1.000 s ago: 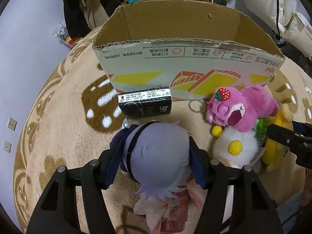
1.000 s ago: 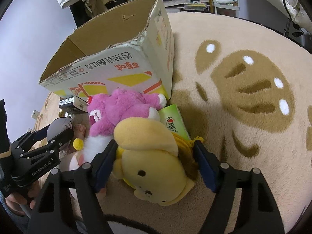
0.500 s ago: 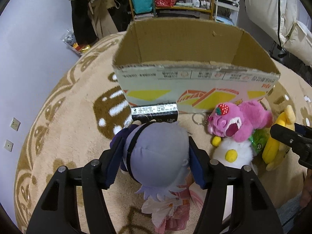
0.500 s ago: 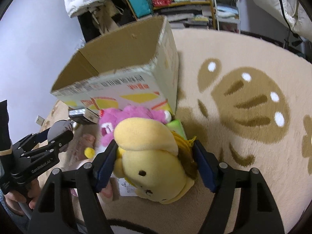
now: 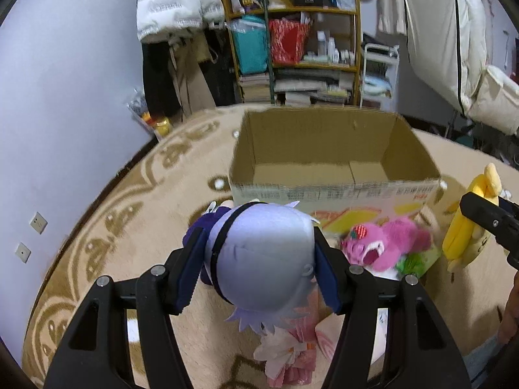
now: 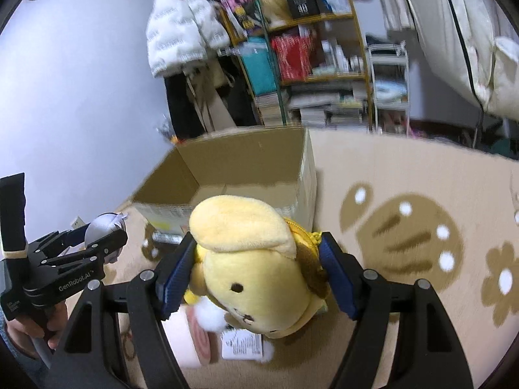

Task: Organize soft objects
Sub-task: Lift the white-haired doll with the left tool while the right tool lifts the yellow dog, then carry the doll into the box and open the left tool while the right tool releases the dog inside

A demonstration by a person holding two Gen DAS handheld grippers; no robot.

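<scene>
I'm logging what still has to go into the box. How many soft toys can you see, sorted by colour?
Lavender-haired doll, held in the left gripper: 1
Yellow dog plush, held in the right gripper: 1
Pink plush, on the rug beside the cardboard box: 1
Total: 3
</scene>
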